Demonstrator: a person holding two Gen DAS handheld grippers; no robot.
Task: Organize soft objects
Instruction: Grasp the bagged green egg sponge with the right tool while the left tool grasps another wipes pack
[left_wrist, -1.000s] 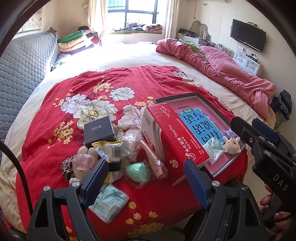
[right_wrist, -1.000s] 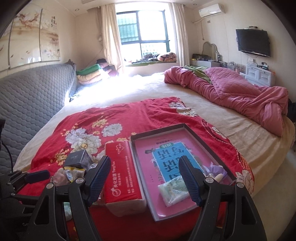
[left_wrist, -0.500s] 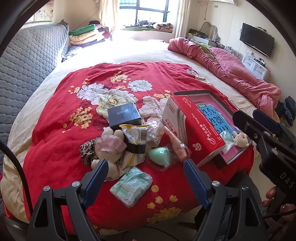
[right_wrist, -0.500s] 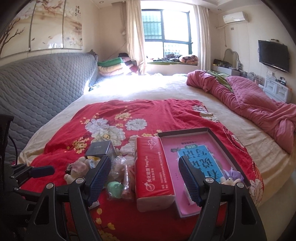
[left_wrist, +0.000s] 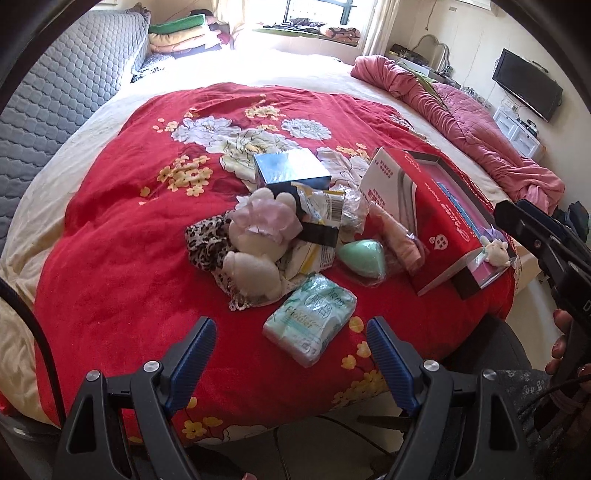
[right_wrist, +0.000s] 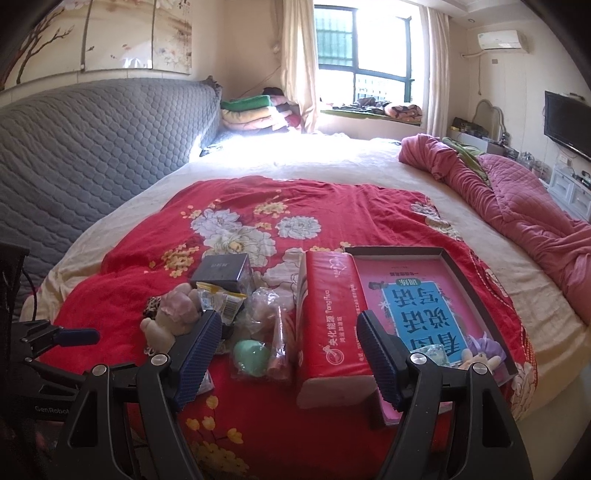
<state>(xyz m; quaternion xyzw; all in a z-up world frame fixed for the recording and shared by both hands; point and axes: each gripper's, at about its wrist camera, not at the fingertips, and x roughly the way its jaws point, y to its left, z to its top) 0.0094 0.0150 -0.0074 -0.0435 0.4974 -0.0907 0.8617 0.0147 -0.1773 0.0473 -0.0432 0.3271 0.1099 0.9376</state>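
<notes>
The pale green tissue pack (left_wrist: 310, 323) lies flat on the red flowered blanket (left_wrist: 122, 258), nearest to my left tool (left_wrist: 288, 363), at the front of the small heap. I judge it is the first soft thing to take. Both my tools are released: the left one has its jaws wide with nothing between them, and the right tool (right_wrist: 288, 354) is the same, above the red tissue box (right_wrist: 328, 332).

To do it well, I should bring the left tool down over the short sides of the pack and close gently, because the wrapper is slippery and the content will squash. The plush toy (left_wrist: 255, 243) touches the pack's far corner, so I should lift straight up and not drag.

The likely place for it is the dark tray (right_wrist: 472, 284) with the pink book inside, just beside the red box; a small plush (left_wrist: 496, 251) already lies in its near corner.

The blanket covers part of a large bed (right_wrist: 332, 162) with a grey quilted headboard (right_wrist: 92, 147); a pink quilt (right_wrist: 524, 206), a window and a television are behind.
</notes>
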